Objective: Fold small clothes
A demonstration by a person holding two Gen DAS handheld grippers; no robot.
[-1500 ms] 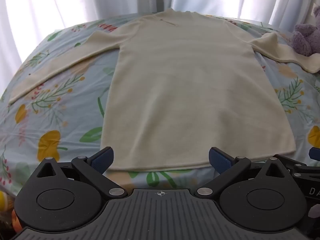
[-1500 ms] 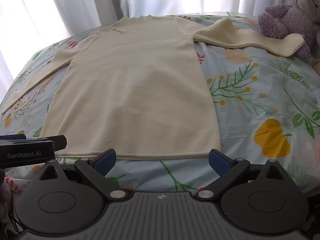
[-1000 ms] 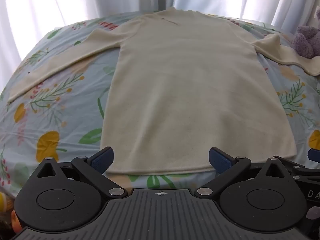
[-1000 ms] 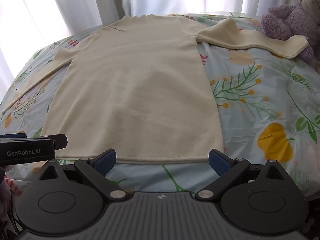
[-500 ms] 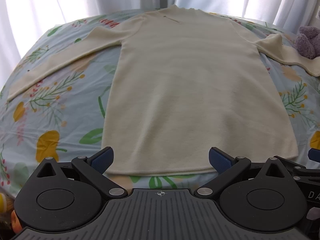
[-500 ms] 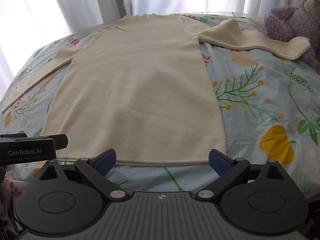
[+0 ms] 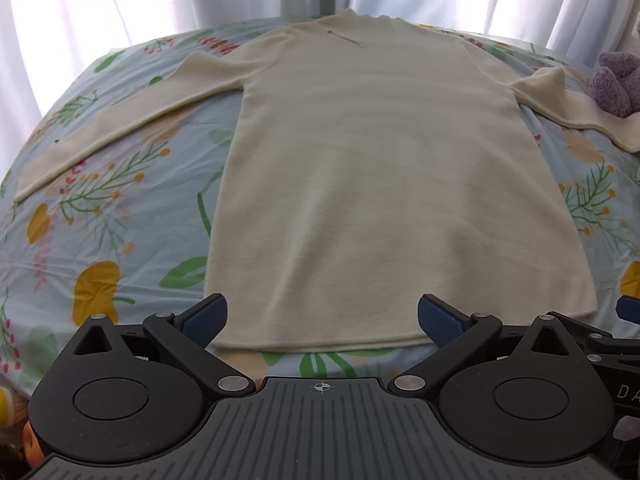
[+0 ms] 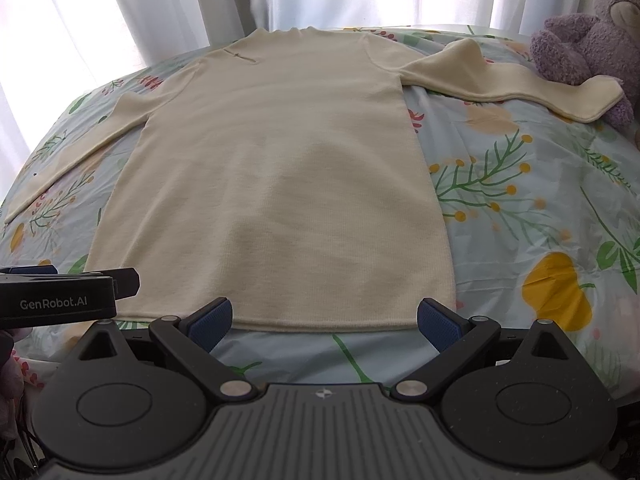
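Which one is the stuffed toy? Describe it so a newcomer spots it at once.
Start at the bed with the floral sheet, where a cream sweater lies spread flat. Follow the sweater's right sleeve out to its cuff. The purple teddy bear sits just behind that cuff, the only fuzzy purple thing on the bed.

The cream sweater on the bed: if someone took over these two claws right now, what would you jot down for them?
Left claw: open, empty, near the hem.
Right claw: open, empty, near the hem.
Cream sweater: flat on the floral bedsheet, neck far, hem near, both sleeves spread out. The right sleeve's cuff lies against the purple teddy bear.
Done: the sweater is laid out; no fold shows.
Left: all the folding. Probably sleeves in first, then hem up toward the neck.
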